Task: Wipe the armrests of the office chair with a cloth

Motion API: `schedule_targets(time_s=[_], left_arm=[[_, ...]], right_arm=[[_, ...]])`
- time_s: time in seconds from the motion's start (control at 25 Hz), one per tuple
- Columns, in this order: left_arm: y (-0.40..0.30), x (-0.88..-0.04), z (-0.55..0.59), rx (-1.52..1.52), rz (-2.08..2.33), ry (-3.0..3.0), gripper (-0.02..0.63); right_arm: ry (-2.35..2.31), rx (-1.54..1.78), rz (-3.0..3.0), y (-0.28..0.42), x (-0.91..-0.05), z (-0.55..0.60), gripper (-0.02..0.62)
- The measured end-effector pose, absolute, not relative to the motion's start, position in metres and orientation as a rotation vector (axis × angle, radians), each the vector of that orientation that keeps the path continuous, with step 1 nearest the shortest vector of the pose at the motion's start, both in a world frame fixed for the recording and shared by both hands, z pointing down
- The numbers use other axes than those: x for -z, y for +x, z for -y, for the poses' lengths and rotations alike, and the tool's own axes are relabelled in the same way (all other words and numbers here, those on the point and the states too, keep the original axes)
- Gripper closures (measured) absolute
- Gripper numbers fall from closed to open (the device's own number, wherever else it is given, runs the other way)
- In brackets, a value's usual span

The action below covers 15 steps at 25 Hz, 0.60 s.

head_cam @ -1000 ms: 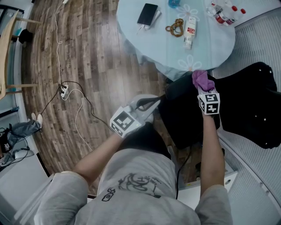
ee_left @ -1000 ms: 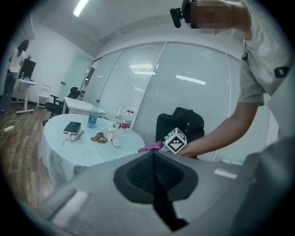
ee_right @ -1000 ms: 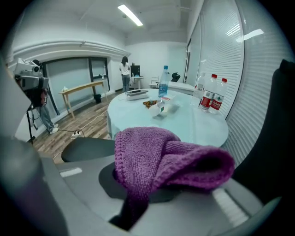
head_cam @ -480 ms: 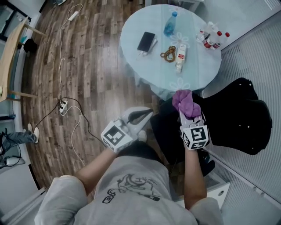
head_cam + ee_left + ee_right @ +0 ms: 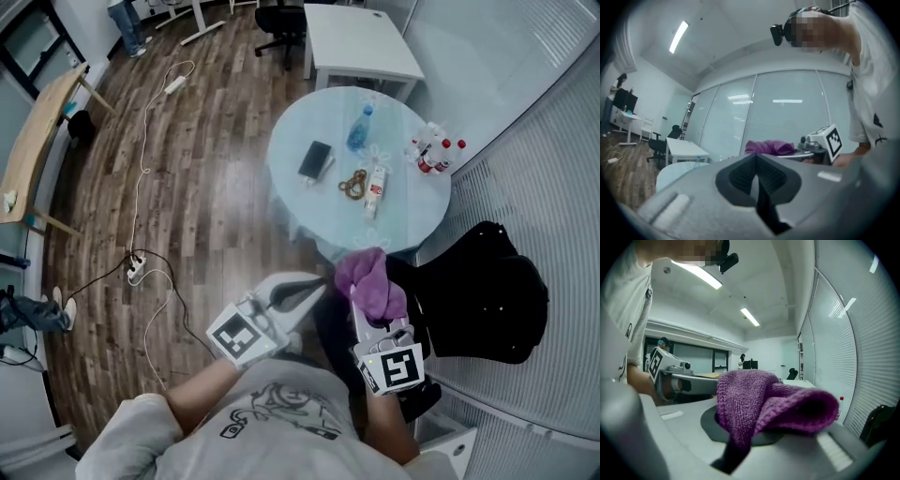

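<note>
While the right tongs (image 5: 364, 306) are clenched on a purple cloth (image 5: 371, 281), the left tongs (image 5: 302, 290) are closed on nothing, their tips meeting with no gap in the left gripper view (image 5: 757, 182). In the right gripper view the cloth (image 5: 765, 399) is pinched at one folded edge between the right tongs (image 5: 738, 439), and the rest bunches loosely over the top of them. No surface touches the cloth in that view.

In the head view the cloth sits between the near rim of the round table (image 5: 309, 202) and the black office chair (image 5: 487, 300), which stands at the person's right. The armrests cannot be picked out from the dark mass of the chair. The two tongs are held near each other in front of the person's torso, left beside right, not touching.

On the round table lie a phone (image 5: 316, 159), a blue bottle (image 5: 359, 128), a bunch of keys (image 5: 354, 185), a white tube (image 5: 376, 191) and a cluster of small red-capped bottles (image 5: 432, 154). A power strip (image 5: 136, 269) with trailing cables lies on the wooden floor (image 5: 206, 141).
</note>
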<state>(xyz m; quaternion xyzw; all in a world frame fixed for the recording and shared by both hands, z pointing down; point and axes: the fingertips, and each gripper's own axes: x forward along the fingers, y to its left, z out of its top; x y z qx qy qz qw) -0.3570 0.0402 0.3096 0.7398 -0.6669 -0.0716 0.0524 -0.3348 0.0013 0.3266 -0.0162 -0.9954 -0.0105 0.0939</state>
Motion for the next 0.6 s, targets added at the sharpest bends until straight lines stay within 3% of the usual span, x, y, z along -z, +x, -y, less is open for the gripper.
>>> schedule_targets(time_s=[0.6], left_arm=[[-0.337,-0.224,-0.087,0.194,2.174,2.307,0.604]], right_arm=[[-0.158,0.06,3.068,-0.315,-0.231,-0.064,0.561]])
